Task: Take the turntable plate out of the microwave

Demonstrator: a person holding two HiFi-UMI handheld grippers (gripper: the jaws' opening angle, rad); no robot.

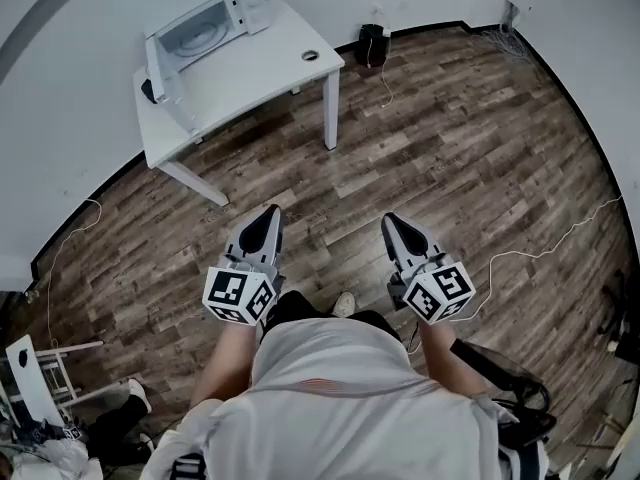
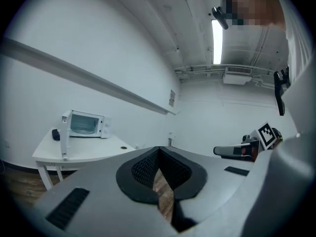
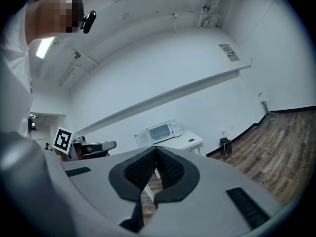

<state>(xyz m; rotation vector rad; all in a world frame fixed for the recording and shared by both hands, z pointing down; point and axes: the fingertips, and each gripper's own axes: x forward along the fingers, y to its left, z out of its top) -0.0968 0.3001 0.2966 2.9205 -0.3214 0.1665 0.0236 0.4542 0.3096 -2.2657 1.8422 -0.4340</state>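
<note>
A white microwave stands on the white table at the far left, its door swung open. The pale turntable plate lies inside the cavity. Both grippers are held in front of the person, well short of the table and over the wood floor. My left gripper is shut and empty, and so is my right gripper. The left gripper view has the microwave small at the left, beyond its own shut gripper. The right gripper view shows the microwave above its shut gripper.
A small round object lies near the table's right corner and a black item sits by the open door. A black device with a cable stands on the floor by the wall. White furniture is at lower left and a dark bag at lower right.
</note>
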